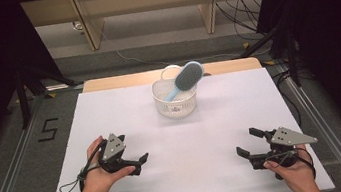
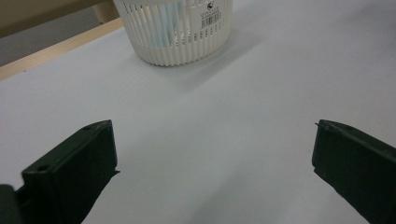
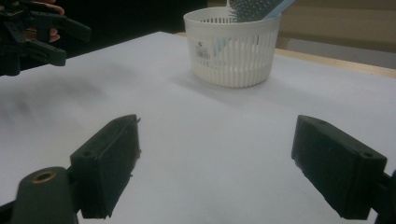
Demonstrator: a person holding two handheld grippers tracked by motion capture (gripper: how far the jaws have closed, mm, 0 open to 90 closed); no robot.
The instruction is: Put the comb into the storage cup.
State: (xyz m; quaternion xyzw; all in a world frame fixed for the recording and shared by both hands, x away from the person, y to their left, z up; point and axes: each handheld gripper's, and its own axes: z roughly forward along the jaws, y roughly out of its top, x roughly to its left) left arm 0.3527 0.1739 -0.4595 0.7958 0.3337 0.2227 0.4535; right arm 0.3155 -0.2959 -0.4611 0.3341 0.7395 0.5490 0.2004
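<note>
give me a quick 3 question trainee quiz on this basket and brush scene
1. True or false: the blue hairbrush lies flat on the white table.
2. What holds the hairbrush? A) the left claw B) the white slatted basket C) the right claw
3. Fill in: both claws are ____ and hold nothing.

Key
1. False: it stands tilted in the basket, its head sticking out over the rim.
2. B
3. open
</note>
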